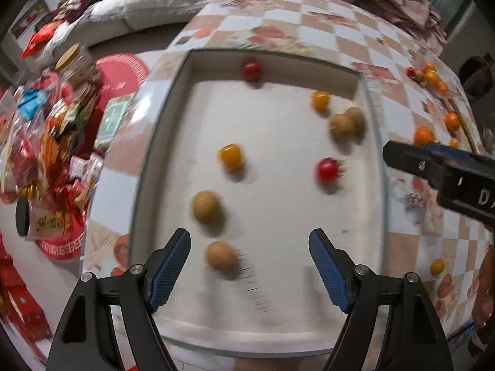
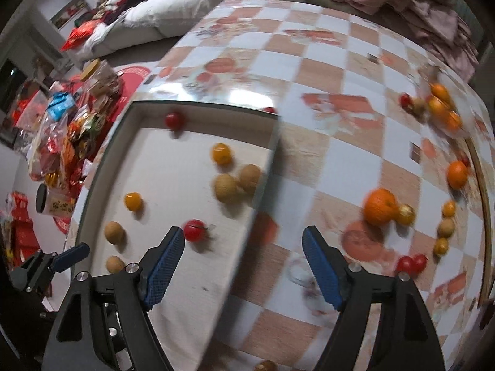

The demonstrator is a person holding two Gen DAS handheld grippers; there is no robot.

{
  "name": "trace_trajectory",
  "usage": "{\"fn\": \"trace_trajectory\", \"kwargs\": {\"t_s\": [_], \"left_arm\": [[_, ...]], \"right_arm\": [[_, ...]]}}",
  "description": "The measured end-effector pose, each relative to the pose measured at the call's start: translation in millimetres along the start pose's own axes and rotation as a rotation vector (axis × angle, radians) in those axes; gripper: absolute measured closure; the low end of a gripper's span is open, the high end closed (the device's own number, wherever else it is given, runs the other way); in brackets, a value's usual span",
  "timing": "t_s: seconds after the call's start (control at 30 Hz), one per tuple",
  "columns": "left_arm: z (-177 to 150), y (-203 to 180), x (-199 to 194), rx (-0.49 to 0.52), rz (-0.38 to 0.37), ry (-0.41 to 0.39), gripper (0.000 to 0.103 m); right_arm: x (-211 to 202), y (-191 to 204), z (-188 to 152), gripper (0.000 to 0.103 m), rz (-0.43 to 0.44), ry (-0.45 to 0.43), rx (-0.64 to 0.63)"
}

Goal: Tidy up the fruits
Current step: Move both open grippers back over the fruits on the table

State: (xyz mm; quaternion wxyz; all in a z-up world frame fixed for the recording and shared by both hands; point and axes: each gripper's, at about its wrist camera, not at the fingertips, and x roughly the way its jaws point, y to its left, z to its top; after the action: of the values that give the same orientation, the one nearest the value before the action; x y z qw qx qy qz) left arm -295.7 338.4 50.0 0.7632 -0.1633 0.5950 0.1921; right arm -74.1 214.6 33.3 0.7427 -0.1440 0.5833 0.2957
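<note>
A shallow white tray [image 1: 278, 210] sits on the checkered table and holds several small fruits. Among them are two red tomatoes [image 1: 328, 169], yellow ones [image 1: 230, 156] and brown longans [image 1: 206, 206]. My left gripper [image 1: 249, 247] hovers open above the tray's near end. A brown longan [image 1: 221, 255] lies on the tray below it, untouched. My right gripper [image 2: 243, 241] is open over the tray's right rim [image 2: 266, 179] with nothing between its fingers. The red tomato [image 2: 194, 230] lies just beside its left finger. Loose fruits, including an orange [image 2: 379, 207], lie on the table to the right.
More loose fruits [image 2: 439, 108] are scattered along the table's far right edge. A heap of snack packets [image 1: 55, 142] and a jar lie on the floor to the left. Pink cloth [image 2: 417, 6] is piled beyond the table. The right gripper's tip [image 1: 402, 154] juts in from the right.
</note>
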Motion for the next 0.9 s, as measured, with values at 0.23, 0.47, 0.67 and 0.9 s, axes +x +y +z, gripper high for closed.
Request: {"fn": "trace_trajectory", "kwargs": {"t_s": [0.23,0.47,0.67,0.9], "left_arm": [[15,-50,-10,0.097,-0.043,-0.029,0.023],[20,-97,-14,0.178,-0.086,-0.035,0.023],[18,-132,-9,0.235,-0.117,-0.020,0.023],[20,-170,4,0.273,-0.140,0.000,0.023]], "right_arm": [[-14,-56,-16,0.022,-0.043,-0.006,0.109],[-27,-115,-40,0.022,-0.097,-0.004,0.214],[-33,-156,-63,0.022,-0.138,0.013,0.284],[-36,-193,-77,0.022,-0.163,0.020,0.345]]}}
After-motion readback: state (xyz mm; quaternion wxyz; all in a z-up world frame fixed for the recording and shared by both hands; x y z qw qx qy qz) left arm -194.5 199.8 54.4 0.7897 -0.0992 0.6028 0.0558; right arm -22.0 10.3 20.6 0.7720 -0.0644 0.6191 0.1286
